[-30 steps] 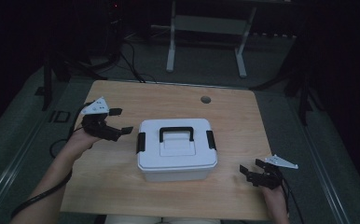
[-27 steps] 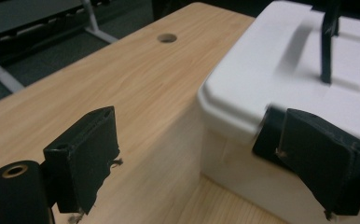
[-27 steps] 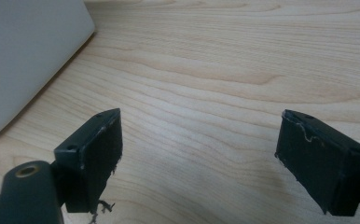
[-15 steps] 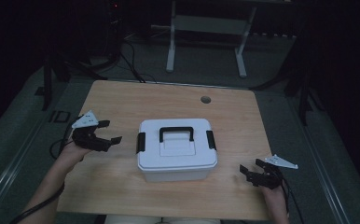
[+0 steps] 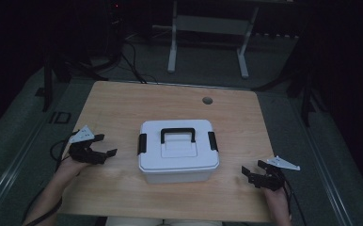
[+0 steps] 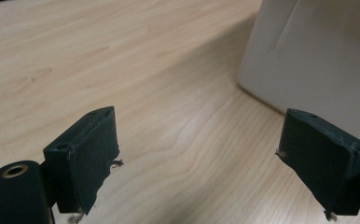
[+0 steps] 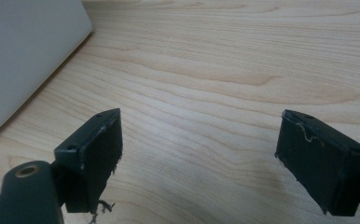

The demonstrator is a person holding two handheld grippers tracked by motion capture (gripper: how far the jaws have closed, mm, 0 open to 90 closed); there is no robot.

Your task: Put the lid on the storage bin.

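Observation:
A white plastic box [image 5: 178,153] with a black carry handle [image 5: 177,135] and a black latch on each end sits shut in the middle of the wooden table [image 5: 123,103]. My left gripper [image 5: 105,144] rests near the table's left edge, open, jaws pointing at the box's left end. In the left gripper view, the left gripper [image 6: 199,140] holds nothing and the box wall [image 6: 318,56] stands ahead at the right. My right gripper [image 5: 254,167] lies open at the front right corner, apart from the box. In the right gripper view the right gripper [image 7: 201,135] is empty, with the box [image 7: 24,51] at upper left.
A round cable hole [image 5: 207,100] sits in the table's far side. Behind the table, a white-legged frame [image 5: 172,47] stands on the dark floor. Cables [image 5: 55,153] trail from the left gripper off the table's left edge.
My left gripper has drawn back toward the near edge along the table's left side. The right gripper and the box have stayed put.

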